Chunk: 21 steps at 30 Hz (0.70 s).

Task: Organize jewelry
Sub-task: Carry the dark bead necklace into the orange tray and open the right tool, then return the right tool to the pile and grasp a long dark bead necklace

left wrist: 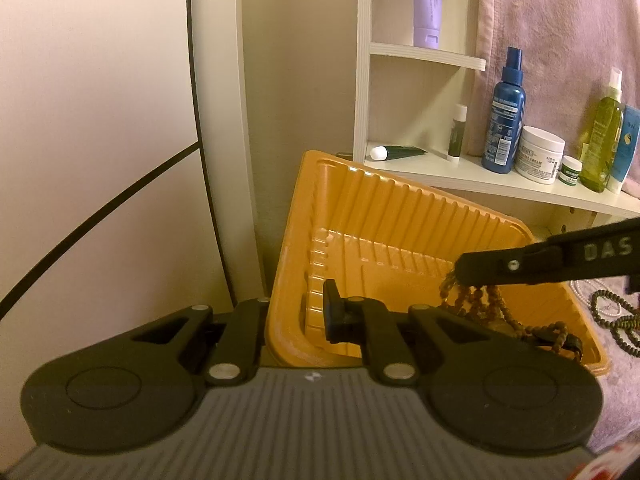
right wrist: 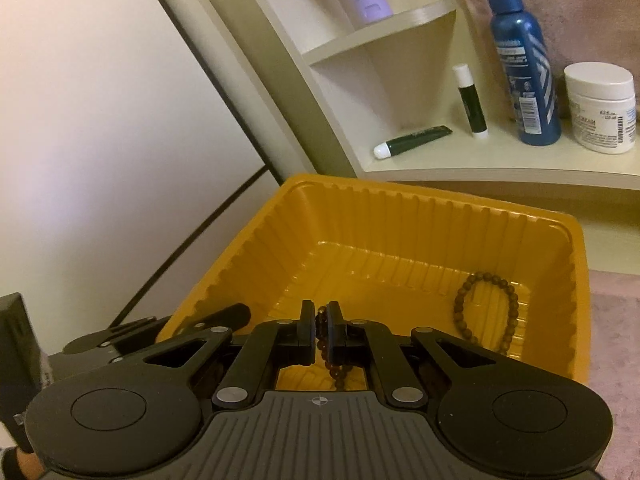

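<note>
Item: bead strand (right wrist: pixel 320 322), pinched between my right fingers (right wrist: pixel 307 330), dangling over tray (right wrist: pixel 248 236). Left fingers (left wrist: pixel 331 316) clamped tray wall. Second bracelet (right wrist: pixel 486 312) lay inside.

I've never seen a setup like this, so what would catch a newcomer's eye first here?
Probably the bright orange tray below the white shelf of toiletries. The right gripper is shut on a string of dark beads dangling over the tray, where a brown bead bracelet already lies, while the left gripper clamps the tray's rim.
</note>
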Tool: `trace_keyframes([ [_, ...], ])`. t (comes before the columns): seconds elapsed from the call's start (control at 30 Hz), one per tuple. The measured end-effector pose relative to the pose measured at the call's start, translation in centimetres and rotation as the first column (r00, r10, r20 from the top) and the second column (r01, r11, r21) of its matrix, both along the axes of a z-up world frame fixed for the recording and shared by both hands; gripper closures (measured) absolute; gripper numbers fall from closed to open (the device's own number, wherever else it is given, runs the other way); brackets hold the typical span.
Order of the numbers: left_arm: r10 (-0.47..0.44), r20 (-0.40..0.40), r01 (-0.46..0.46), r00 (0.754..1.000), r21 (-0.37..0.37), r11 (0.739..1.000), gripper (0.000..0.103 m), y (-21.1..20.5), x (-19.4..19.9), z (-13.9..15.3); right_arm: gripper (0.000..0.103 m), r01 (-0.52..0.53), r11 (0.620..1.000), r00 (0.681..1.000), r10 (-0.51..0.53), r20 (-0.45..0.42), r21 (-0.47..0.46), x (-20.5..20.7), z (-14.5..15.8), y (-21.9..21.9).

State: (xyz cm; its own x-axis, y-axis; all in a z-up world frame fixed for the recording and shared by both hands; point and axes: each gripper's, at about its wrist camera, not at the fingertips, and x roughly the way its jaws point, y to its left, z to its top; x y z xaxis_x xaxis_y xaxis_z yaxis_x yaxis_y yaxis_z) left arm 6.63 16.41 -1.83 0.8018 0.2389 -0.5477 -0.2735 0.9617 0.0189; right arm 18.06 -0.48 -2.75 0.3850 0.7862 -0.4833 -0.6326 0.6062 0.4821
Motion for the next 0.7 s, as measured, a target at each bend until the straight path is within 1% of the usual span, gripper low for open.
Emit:
trace_keyframes([
  [0.1,0.0,-0.001,0.0,1.0,-0.001,1.0,0.092,0.0,0.0,0.0,0.095,0.0,1.0,1.0,0.0,-0.004,-0.005,0.2,0.0,0.4],
  [0.17,0.001,0.0,-0.001,1.0,-0.001,1.0,0.092,0.0,-0.1,0.0,0.082,0.011,1.0,1.0,-0.011,-0.004,0.004,0.4,0.1,0.2],
  [0.2,0.002,-0.001,-0.002,1.0,-0.001,1.0,0.092,0.0,-0.1,0.0,0.067,0.019,1.0,1.0,-0.019,-0.001,0.008,0.4,0.2,-0.1],
  [0.23,0.002,-0.001,-0.002,1.0,-0.001,1.0,0.092,0.0,-0.1,0.0,0.06,0.028,1.0,1.0,-0.028,0.006,0.011,0.2,0.3,-0.4],
  [0.4,0.006,0.0,-0.006,1.0,0.0,1.0,0.092,-0.1,-0.2,0.0,0.058,0.06,0.998,0.997,-0.062,0.038,0.032,-1.1,1.5,-3.2],
  [0.53,0.008,-0.002,-0.008,1.0,0.003,1.0,0.092,-0.1,-0.1,0.0,0.051,0.117,0.993,0.991,-0.117,0.06,0.009,-2.5,2.0,-6.9],
  [0.7,0.017,-0.007,-0.017,1.0,0.005,1.0,0.092,-0.1,-0.1,0.0,0.046,0.228,0.973,0.973,-0.226,0.052,-0.044,-3.8,0.3,-13.1],
])
